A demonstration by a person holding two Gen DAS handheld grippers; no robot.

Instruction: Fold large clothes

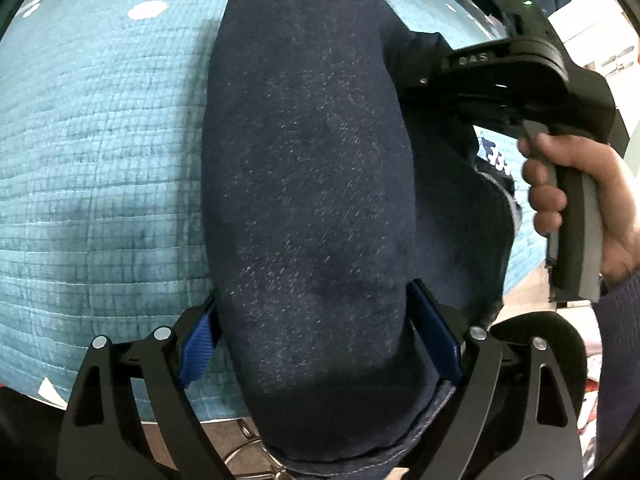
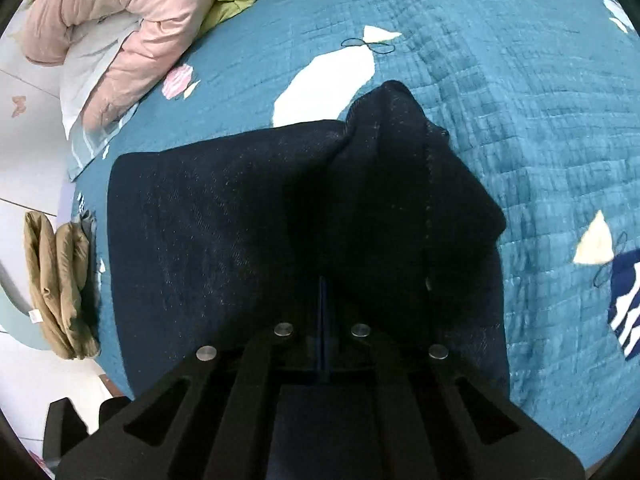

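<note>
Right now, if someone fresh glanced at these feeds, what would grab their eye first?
The dark denim garment spread on the teal quilt, one corner bunched up ahead of the shut right gripper. In the left wrist view, the left gripper straddles a thick fold of it. A pink duvet sits at the bed's far left.

right gripper [image 2: 323,320] – fingers together | dark jeans [image 2: 224,216] folded – on teal quilt [image 2: 520,120]

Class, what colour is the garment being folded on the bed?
Dark navy denim, clearest in the right wrist view.
</note>
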